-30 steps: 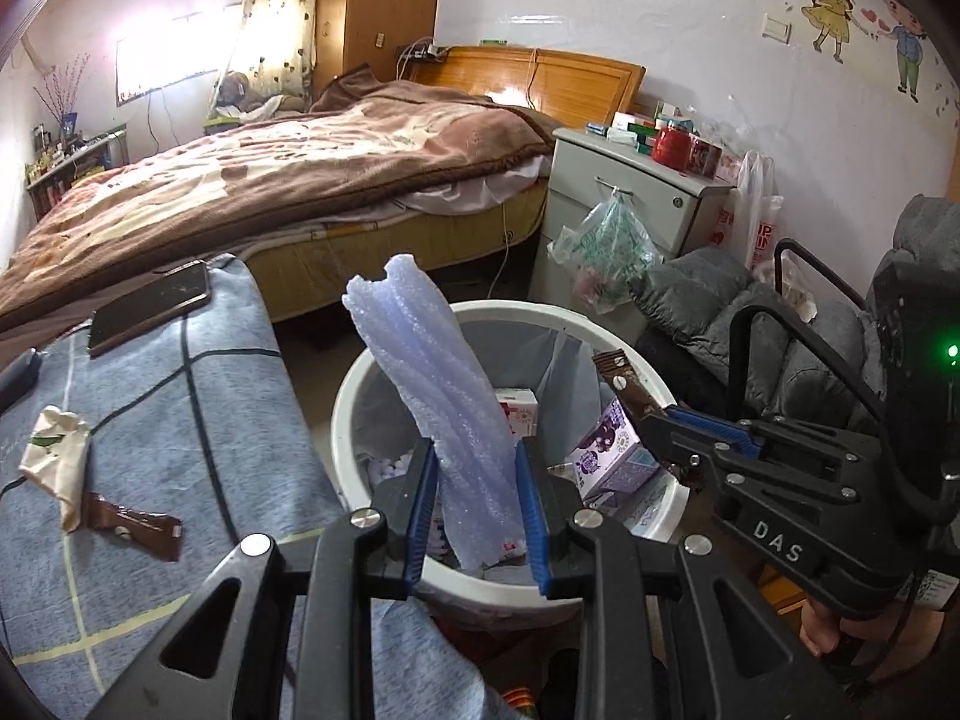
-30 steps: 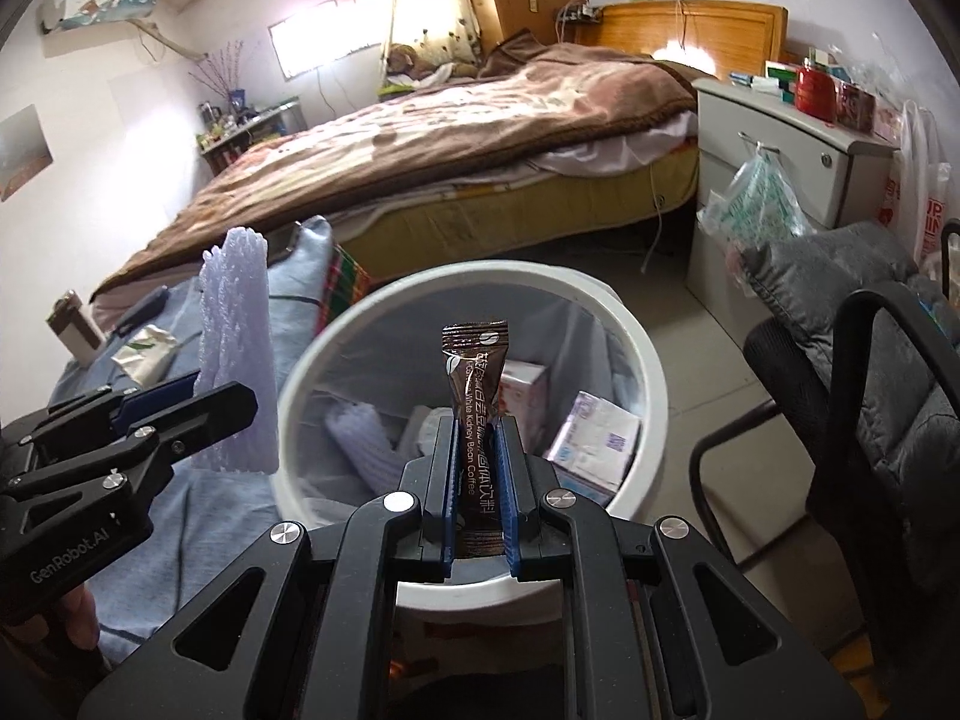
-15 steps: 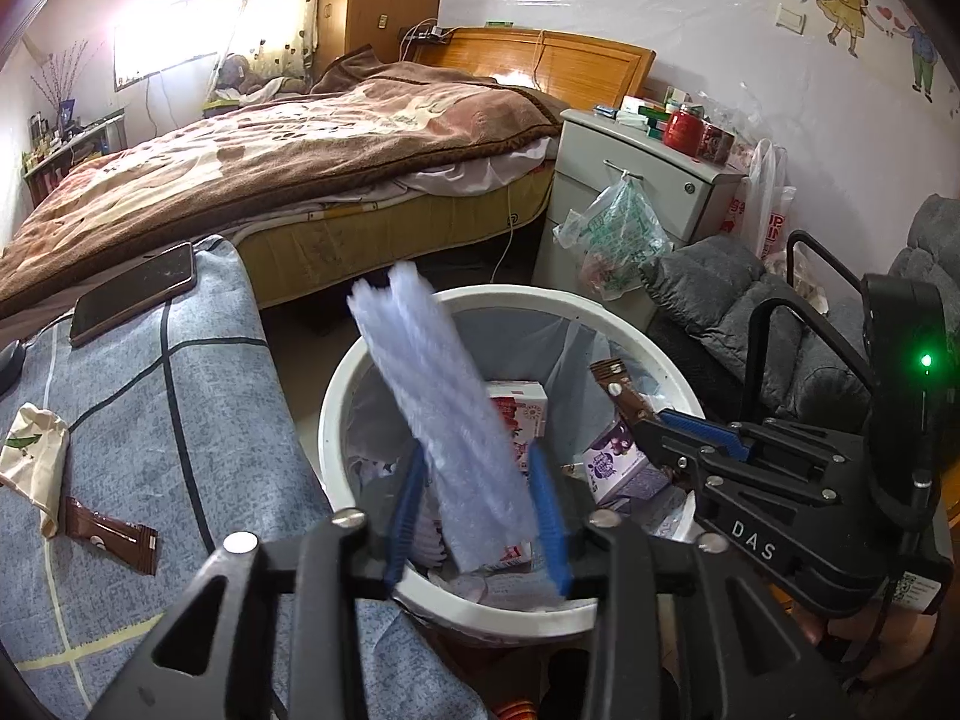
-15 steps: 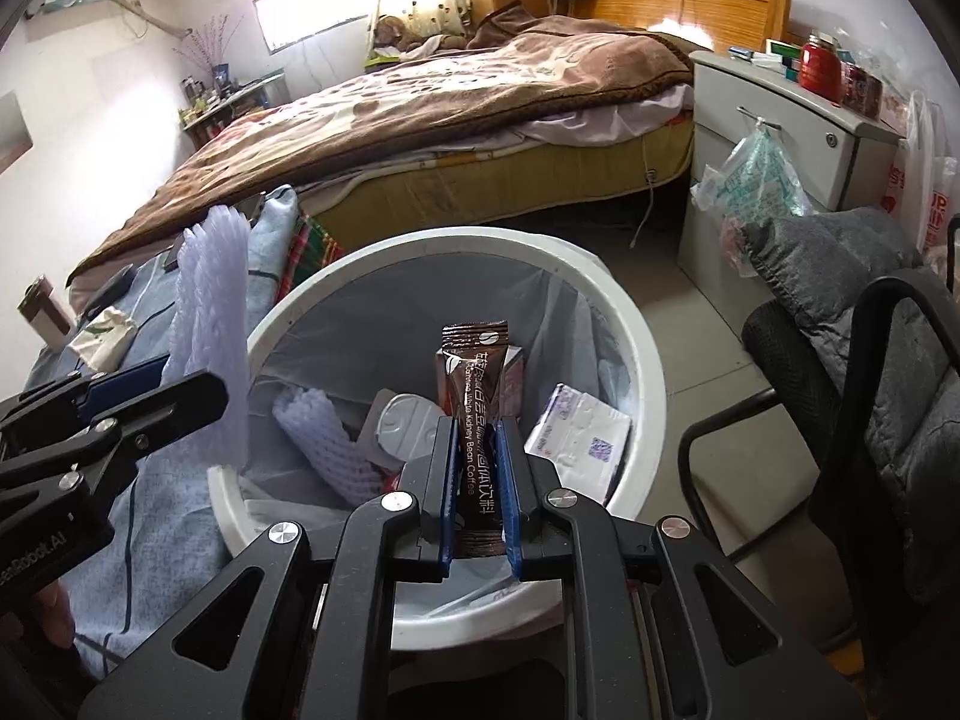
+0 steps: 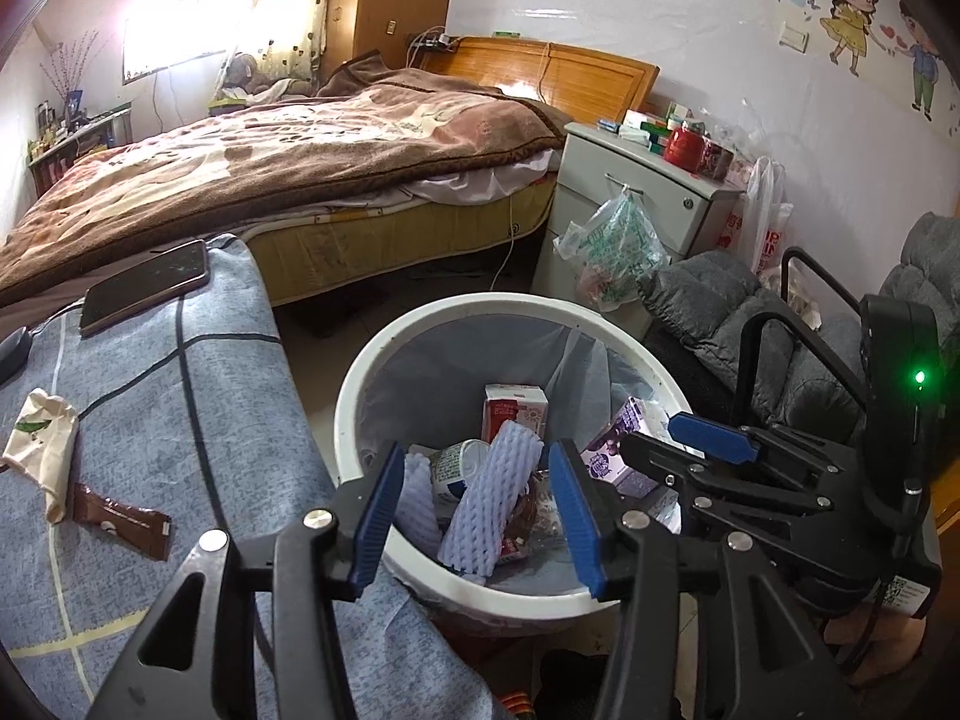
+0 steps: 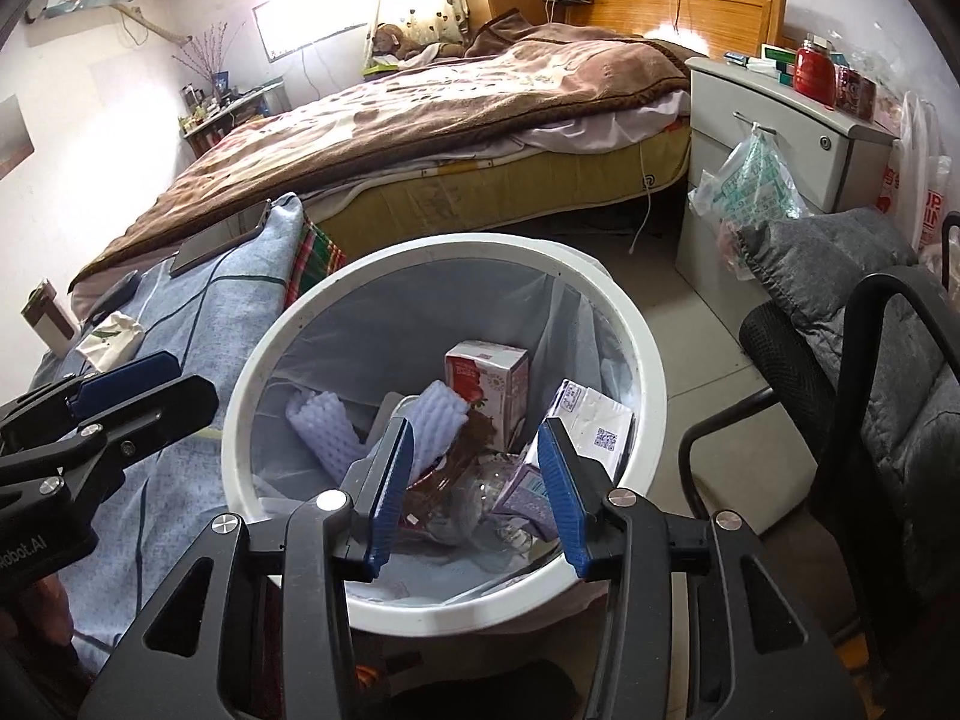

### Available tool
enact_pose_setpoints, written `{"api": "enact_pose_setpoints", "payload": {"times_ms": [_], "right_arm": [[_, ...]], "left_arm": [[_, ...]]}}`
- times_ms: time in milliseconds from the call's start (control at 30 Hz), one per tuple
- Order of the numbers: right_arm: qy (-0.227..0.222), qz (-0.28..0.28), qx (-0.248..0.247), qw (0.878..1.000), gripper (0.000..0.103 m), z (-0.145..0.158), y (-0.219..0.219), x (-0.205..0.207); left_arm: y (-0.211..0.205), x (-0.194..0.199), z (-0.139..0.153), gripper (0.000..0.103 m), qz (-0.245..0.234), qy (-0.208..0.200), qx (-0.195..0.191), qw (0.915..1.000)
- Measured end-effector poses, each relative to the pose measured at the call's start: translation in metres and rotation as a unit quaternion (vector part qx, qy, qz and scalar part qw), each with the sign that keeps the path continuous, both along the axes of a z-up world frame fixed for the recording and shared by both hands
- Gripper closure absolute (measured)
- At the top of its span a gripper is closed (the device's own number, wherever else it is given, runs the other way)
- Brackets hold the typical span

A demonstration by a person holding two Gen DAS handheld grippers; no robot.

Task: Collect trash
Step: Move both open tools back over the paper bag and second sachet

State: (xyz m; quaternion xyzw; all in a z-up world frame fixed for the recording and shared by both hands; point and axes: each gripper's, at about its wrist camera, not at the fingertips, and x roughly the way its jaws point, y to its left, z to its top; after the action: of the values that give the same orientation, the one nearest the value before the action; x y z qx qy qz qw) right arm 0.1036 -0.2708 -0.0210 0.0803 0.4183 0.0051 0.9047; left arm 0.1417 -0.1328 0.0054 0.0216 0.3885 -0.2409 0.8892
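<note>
A white round trash bin with a grey liner stands beside the blue-covered table. My left gripper is open and empty over the bin's near rim. A purple foam sleeve lies inside the bin. My right gripper is open and empty over the bin. A brown sachet lies in the bin among cartons. On the table lie another brown sachet and a crumpled white wrapper.
A phone lies at the table's far edge. A bed is behind. A white nightstand with a hanging plastic bag stands at the right. A grey padded chair is close on the bin's right.
Both grippers opened. The foam sleeve fell from my left gripper into the bin, and the brown sachet fell from my right gripper into the bin.
</note>
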Motion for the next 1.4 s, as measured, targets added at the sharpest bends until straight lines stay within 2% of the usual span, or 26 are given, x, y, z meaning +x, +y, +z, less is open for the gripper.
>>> {"api": "enact_pose_setpoints", "payload": {"times_ms": [333, 667, 1133, 1400], "right_arm": [[-0.014, 0.004, 0.001, 1.0, 0.057, 0.009, 0.012, -0.008], [-0.035, 0.036, 0.004, 0.999, 0.057, 0.019, 0.042, -0.012], [-0.039, 0.111, 0.003, 0.993, 0.057, 0.016, 0.104, -0.005], [-0.033, 0.146, 0.004, 0.989, 0.057, 0.012, 0.136, 0.003]], "left_arm": [[0.028, -0.009, 0.01, 0.05, 0.025, -0.015, -0.008, 0.9995], [0.077, -0.019, 0.018, 0.05, 0.065, -0.03, -0.011, 0.9974], [0.178, -0.017, 0.012, 0.049, 0.168, -0.023, -0.008, 0.9855], [0.215, -0.007, 0.005, 0.049, 0.196, -0.011, -0.002, 0.9805]]}}
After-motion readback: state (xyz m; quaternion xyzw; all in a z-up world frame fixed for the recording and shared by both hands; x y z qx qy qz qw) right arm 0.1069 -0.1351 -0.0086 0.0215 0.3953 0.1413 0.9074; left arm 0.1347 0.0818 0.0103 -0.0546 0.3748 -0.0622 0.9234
